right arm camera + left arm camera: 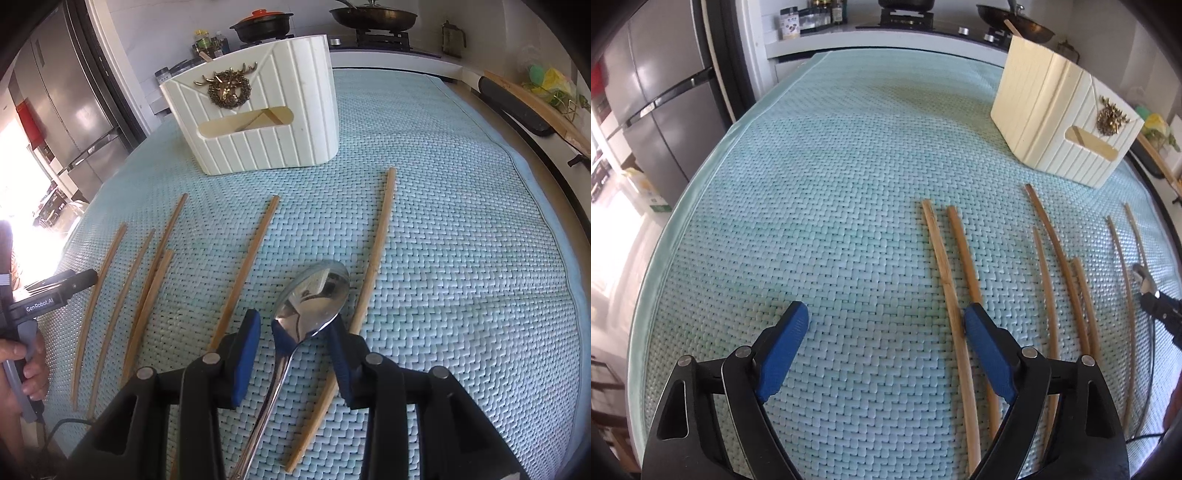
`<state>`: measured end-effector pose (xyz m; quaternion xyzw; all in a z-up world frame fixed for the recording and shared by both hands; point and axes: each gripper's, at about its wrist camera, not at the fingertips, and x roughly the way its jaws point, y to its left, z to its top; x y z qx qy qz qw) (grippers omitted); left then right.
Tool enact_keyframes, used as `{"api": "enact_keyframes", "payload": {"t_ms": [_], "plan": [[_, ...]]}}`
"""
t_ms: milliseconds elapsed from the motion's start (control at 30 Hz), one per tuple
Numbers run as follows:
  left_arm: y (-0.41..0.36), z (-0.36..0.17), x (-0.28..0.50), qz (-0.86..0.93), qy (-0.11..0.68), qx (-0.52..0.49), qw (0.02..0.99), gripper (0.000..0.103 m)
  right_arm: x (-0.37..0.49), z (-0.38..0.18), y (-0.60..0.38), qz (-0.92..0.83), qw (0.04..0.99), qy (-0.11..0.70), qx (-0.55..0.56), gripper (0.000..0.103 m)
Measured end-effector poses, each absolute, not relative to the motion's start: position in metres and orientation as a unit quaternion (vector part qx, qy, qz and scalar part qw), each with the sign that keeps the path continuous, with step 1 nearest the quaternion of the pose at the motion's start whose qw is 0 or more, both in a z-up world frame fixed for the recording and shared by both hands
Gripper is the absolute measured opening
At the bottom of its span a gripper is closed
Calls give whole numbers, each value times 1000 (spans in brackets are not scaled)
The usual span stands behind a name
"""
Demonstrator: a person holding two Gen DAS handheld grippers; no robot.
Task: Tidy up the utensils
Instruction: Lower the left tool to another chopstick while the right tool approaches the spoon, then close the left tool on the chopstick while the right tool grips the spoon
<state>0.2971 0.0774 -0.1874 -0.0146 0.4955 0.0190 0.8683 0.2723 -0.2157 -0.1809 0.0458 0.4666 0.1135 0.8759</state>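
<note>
Several bamboo chopsticks [945, 266] lie side by side on the pale green woven mat [812, 184], pointing away from me. My left gripper [886, 317] hangs open over their near ends. One chopstick lies just inside its right pad [982, 332] and another runs under that finger. A steel spoon [314, 295] sits in my right gripper [295, 326], which is shut on the rear of the bowl. The bowl sticks out ahead and the handle runs back under me. The cream ribbed utensil holder [258, 147] with a brass deer emblem stands upright beyond, also visible as the holder [1052, 110].
More chopsticks [243, 266] flank the spoon on the mat [461, 277]. A person's hand [33, 369] grips the left tool. A steel fridge [665, 110] stands to the left. A stove with pans [373, 14] and jars sits behind the table. A long wooden board [535, 107] lies along the right edge.
</note>
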Motion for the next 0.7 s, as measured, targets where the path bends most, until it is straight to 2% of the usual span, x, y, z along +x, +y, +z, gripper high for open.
{"api": "enact_keyframes", "payload": {"t_ms": [67, 133, 200, 367, 433, 467, 500, 533, 567, 700], "plan": [[74, -188, 301, 18, 491, -4, 871, 87, 275, -180, -214, 114, 875, 468, 46, 37], [78, -186, 303, 19, 493, -15, 870, 82, 279, -178, -214, 113, 875, 469, 43, 37], [83, -185, 306, 24, 493, -18, 870, 73, 284, -177, -216, 114, 874, 470, 41, 37], [79, -185, 323, 9, 503, -2, 864, 71, 302, -177, -218, 110, 875, 472, 23, 38], [74, -183, 330, 0, 508, 4, 861, 67, 311, -176, -214, 109, 873, 475, 9, 38], [72, -182, 332, -8, 508, 4, 861, 51, 315, -176, -213, 108, 871, 479, 5, 37], [69, -181, 334, -12, 508, 6, 861, 27, 317, -175, -212, 110, 870, 481, 2, 36], [67, -180, 334, -15, 509, 10, 861, 16, 318, -174, -210, 115, 868, 483, 1, 22], [64, -180, 334, -19, 508, 13, 861, 7, 317, -175, -210, 112, 869, 483, -3, 16], [64, -179, 332, -39, 495, 3, 868, 4, 307, -170, -211, 141, 874, 464, 14, 8]]}}
